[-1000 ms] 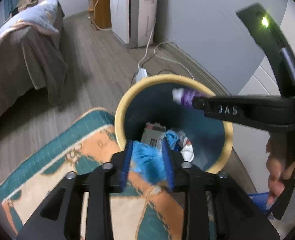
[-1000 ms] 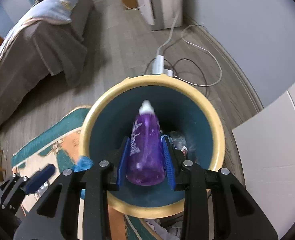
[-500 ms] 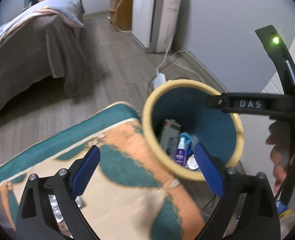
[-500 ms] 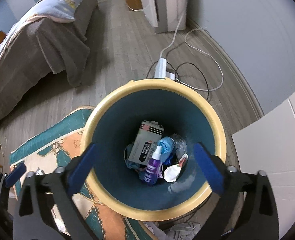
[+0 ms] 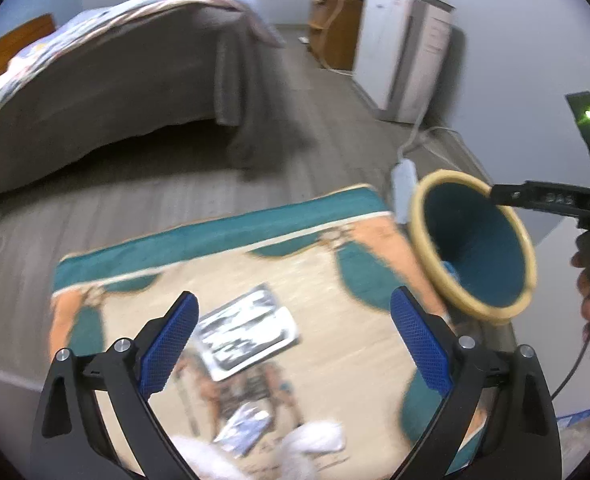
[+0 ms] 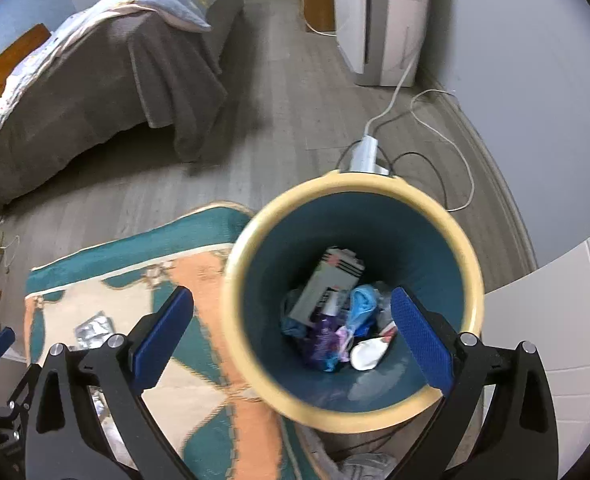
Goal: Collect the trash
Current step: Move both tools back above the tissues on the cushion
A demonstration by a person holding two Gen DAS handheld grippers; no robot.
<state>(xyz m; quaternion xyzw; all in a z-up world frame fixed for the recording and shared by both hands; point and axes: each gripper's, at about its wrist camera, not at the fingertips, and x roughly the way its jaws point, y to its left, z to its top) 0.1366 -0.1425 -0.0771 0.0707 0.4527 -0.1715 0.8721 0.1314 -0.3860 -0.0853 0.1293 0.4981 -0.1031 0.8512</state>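
The trash bin (image 6: 467, 248), yellow-rimmed with a teal inside, stands at the rug's right edge; it also shows in the left wrist view (image 5: 423, 236). Inside lie a purple bottle (image 6: 323, 338), a grey box (image 6: 327, 284), blue cloth (image 6: 361, 300) and white scraps. My right gripper (image 6: 291, 340) is open and empty above the bin's left rim. My left gripper (image 5: 291, 344) is open and empty over the rug (image 5: 335, 344), above a silver foil wrapper (image 5: 247, 330). A small blue-white packet (image 5: 243, 428) and crumpled white tissue (image 5: 315, 440) lie nearer me.
A bed with a brown cover (image 5: 115, 88) stands at the back left. A white appliance (image 5: 407, 60) and a wooden cabinet stand at the back wall. A power strip (image 6: 365, 154) with cables lies on the wood floor behind the bin. White tiled wall is at right (image 6: 567, 320).
Both grippers opened and dropped the blue cloth and purple bottle into the bin. My left gripper then swung left over the rug. My right gripper drew back slightly.
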